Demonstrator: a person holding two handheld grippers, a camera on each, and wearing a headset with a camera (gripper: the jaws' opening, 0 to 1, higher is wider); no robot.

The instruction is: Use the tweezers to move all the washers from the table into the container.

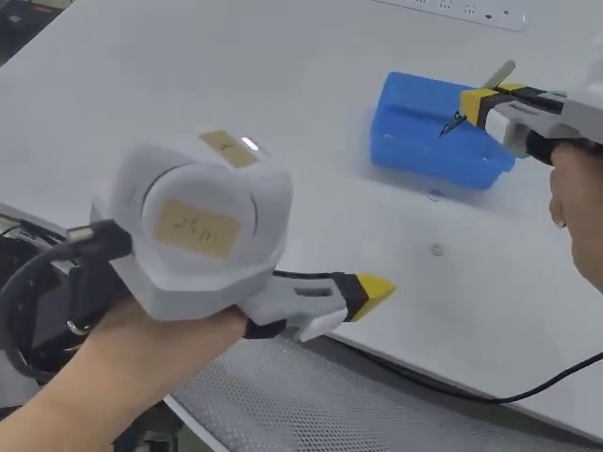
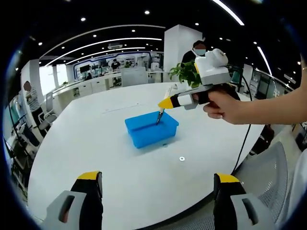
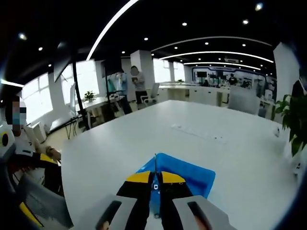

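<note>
tweezers point(image 1: 452, 122) over container point(image 1: 415, 141) | washer point(image 1: 436, 250) on table nearby | cable point(image 1: 490, 399) along edge

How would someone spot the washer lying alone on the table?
Start at the blue rectangular plastic container on the white table. On its side toward the person lies a small silver ring-shaped washer, out on bare tabletop, unlike the speck close by the container's wall.

Bright, even light pours down from ceiling strips point(image 3: 120, 19) and spot lamps point(image 2: 147, 12). The white tabletop point(image 1: 283, 85) washes out pale in the head view, and shadows on it are soft and faint. The close left hand-held gripper point(image 1: 369, 294) looks slightly blurred. Both gripper views bend hard at the edges, and the windows point(image 3: 86, 76) glare white.
</note>
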